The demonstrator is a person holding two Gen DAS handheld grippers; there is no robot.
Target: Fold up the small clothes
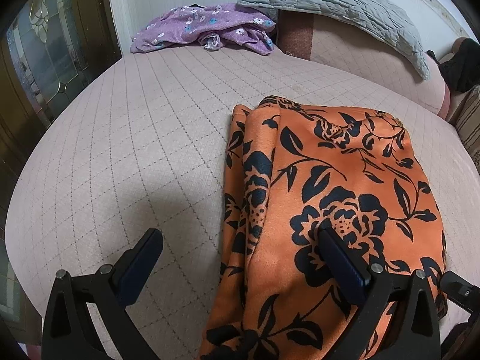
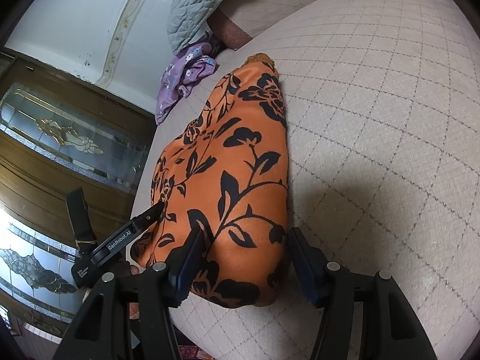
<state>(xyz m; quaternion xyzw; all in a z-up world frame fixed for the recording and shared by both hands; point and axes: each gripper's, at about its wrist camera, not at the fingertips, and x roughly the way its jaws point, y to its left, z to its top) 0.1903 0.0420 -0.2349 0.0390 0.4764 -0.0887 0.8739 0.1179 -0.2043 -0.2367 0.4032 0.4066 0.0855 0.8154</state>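
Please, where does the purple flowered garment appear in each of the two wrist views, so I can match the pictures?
Left wrist view: purple flowered garment lies at top centre, crumpled at the far end of the bed.
Right wrist view: it lies upper left of centre, beyond the orange cloth.
Shared landmark: the grey quilted pillow right beside it.

A bed point(image 1: 135, 150) with a pale quilted cover carries an orange garment with black flowers point(image 1: 345, 195), folded near its front edge. A crumpled purple floral garment point(image 1: 204, 30) lies at the far edge; a grey quilted pillow point(image 1: 330, 0) seemingly leans against the headboard.
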